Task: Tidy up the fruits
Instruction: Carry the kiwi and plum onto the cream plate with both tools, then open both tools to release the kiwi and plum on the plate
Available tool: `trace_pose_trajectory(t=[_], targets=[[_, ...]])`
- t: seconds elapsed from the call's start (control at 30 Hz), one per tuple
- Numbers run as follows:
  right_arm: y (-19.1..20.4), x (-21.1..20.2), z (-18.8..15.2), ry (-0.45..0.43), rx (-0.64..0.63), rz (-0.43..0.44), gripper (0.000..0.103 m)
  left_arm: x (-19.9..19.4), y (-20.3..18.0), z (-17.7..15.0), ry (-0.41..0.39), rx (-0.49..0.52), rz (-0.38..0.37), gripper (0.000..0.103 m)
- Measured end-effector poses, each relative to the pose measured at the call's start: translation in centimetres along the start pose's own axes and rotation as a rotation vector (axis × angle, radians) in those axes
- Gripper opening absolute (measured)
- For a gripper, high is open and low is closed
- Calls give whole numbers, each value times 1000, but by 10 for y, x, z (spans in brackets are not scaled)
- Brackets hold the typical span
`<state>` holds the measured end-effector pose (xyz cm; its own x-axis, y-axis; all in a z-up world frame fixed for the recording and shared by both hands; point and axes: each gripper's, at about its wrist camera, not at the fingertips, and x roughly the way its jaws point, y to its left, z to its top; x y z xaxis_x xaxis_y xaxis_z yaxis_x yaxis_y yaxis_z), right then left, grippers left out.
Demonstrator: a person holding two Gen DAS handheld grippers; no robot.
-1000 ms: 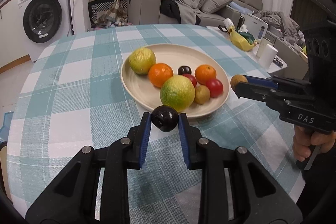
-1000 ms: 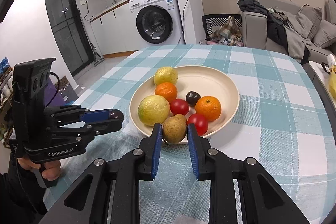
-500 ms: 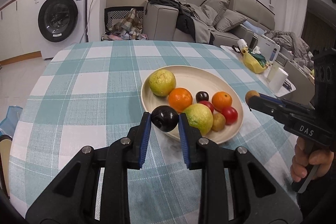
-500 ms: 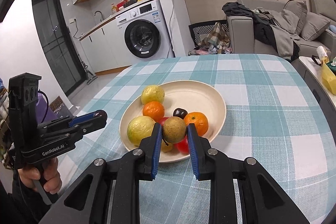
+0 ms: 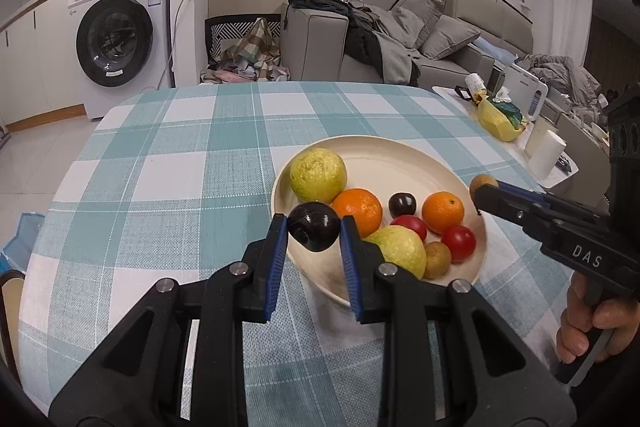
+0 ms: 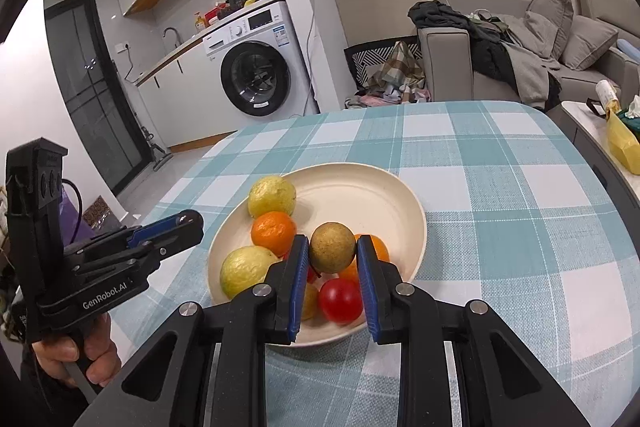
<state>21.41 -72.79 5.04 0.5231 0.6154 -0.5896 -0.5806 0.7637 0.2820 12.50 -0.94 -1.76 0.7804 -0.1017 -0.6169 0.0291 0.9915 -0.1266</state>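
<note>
Both grippers are carrying fruit in over the plate point(image 5: 478, 269), closer than a second ago.
Left gripper point(image 5: 314, 231) is clamping a dark plum point(image 5: 314, 231) above the near-left rim, right gripper point(image 6: 333, 249) is clamping a brown kiwi point(image 6: 332, 247) above the near fruits; next, lowering each into a free spot and releasing.

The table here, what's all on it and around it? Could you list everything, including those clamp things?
plate: one, cream, on the checked tablecloth
guavas: two, yellow-green, on the plate
oranges: two, orange, on the plate
tomatoes: two, red, on the plate
small plum: one, dark, mid-plate
kiwi on plate: one, brown, near rim
washing machine: one, white, behind the table
sofa: one, grey, strewn with clothes
left gripper: black with blue pads, clamps a dark plum
right gripper: same, clamps a brown kiwi
</note>
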Motion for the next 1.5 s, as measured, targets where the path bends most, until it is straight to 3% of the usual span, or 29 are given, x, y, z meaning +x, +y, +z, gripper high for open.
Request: trace_pose_trajectory(t=[0.4,0.73,0.83,0.93,1.1,1.13,1.17,1.23,1.33,1.4,1.5], targets=[[-33,17,4,5,100,-79,25,22,7,1,16,-14,21,24],[-33,23,3,11,100,-78,26,30,4,-1,27,3,25,24],[-31,20,2,-2,94,-62,37,31,2,-2,27,6,20,24],[-28,17,3,-11,74,-75,39,30,3,-2,26,4,18,24],[-22,15,3,-6,41,-94,52,25,-1,-5,14,27,25,25],[-20,14,3,-4,33,-102,58,23,-2,-5,9,33,23,25],[-19,13,2,-6,27,-105,68,21,-3,-6,6,39,23,29],[-17,10,1,-15,21,-106,77,17,-5,-7,-4,45,29,40],[-16,7,1,-20,12,-106,86,10,-5,-7,-17,47,35,57],[-15,5,1,-22,8,-105,91,4,-4,-7,-29,40,35,76],[-15,1,-1,-20,5,-95,100,-9,-3,-8,-64,33,38,84]])
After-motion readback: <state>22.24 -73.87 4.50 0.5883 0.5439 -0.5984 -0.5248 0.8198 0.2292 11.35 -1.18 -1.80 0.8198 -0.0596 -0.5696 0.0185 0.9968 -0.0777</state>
